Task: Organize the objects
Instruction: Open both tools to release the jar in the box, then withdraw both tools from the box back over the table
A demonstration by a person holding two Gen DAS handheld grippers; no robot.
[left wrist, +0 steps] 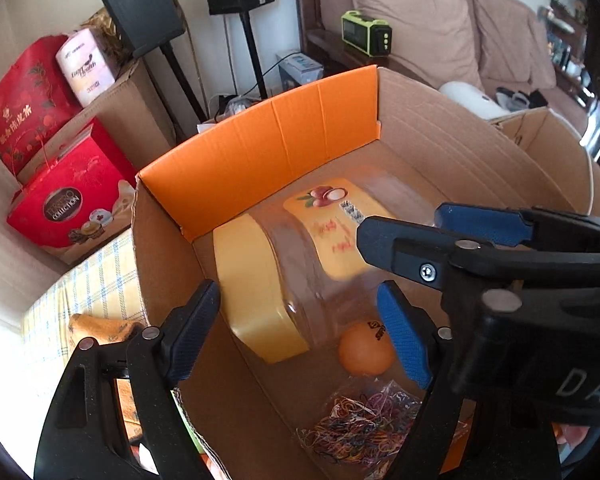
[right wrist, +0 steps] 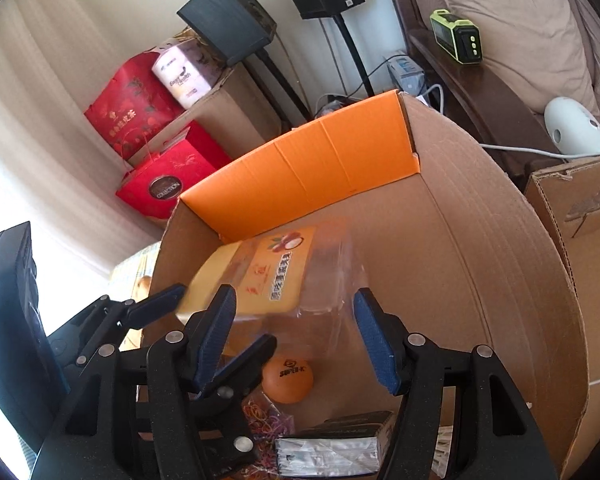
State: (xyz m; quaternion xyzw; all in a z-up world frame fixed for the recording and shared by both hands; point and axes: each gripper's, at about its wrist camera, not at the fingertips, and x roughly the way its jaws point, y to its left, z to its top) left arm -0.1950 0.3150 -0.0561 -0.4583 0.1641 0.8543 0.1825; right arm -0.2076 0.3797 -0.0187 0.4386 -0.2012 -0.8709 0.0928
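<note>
Rubber bands [left wrist: 360, 428] in a clear bag sit nearest, at the near end of the cardboard box [left wrist: 460, 152], with an orange ball [left wrist: 366, 350] just beyond and a clear jar [left wrist: 324, 264] with a yellow lid [left wrist: 252, 288] lying on its side further in.

Left gripper [left wrist: 300, 328] has its jaws apart, straddling the lid end of the jar; no contact that I can see. Right gripper [right wrist: 296, 336] also has its jaws apart, over the jar's body, nothing clamped. Both are tilted down into the box and crowd each other (the right gripper's fingers cross the left view at upper right).

Risks:
- Both going for the jar at once: fingers collide.
- Jar is smooth and round, so a pinch off-centre likely rolls or squirts it out.
- Ball is just beside the jar; a nudge sends it rolling.
- Left jaws sit close to the box wall and could snag it.

Readable text: "SUPER-K" on the ball, "FERRERO COLLECTION" on the red gift box [left wrist: 68, 208], "DA" on the right gripper's body. Jar label [right wrist: 288, 264] is Chinese, too blurred to read reliably. A foil-wrapped pack [right wrist: 332, 448] shows no legible print.
</note>
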